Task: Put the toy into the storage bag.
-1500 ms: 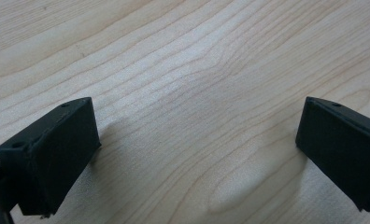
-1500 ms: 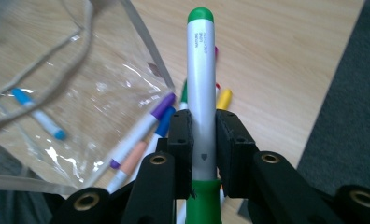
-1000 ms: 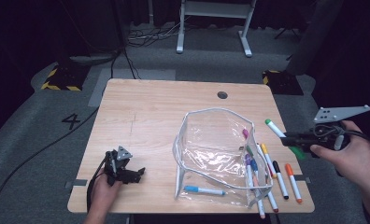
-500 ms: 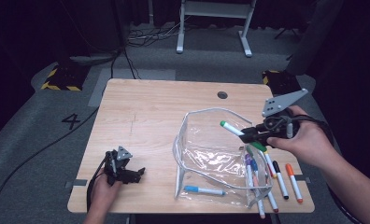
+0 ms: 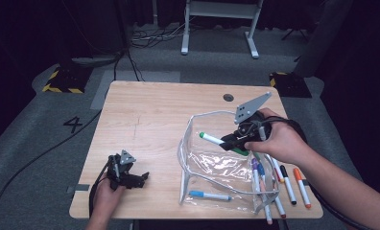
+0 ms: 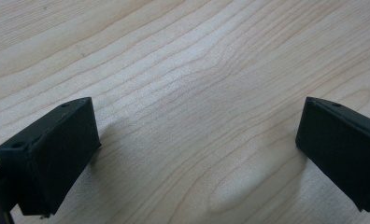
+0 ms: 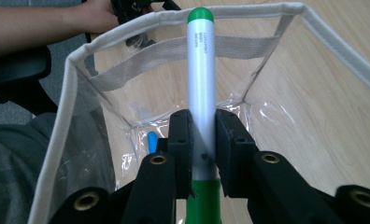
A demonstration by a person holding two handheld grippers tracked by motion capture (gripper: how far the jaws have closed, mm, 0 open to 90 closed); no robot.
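Observation:
My right gripper (image 5: 232,143) is shut on a green-capped white marker (image 5: 211,138), held over the open mouth of a clear plastic pouch (image 5: 217,165) with a white rim. In the right gripper view the marker (image 7: 201,79) stands between the pads (image 7: 182,135), its green tip toward the pouch's far rim (image 7: 174,18). A blue marker (image 5: 209,195) lies inside the pouch near the front. My left gripper (image 5: 135,178) rests on the wooden table (image 5: 149,115) at the front left. Its jaws stand wide open over bare wood (image 6: 197,121).
Several markers (image 5: 281,182), among them black, orange and purple ones, lie on the table to the right of the pouch. A round hole (image 5: 228,97) sits near the table's far edge. A cable (image 5: 34,158) trails off to the left across the floor.
My right gripper has carried the green marker leftward from beyond the table's right edge to over the pouch's opening. The left gripper has stayed in place.

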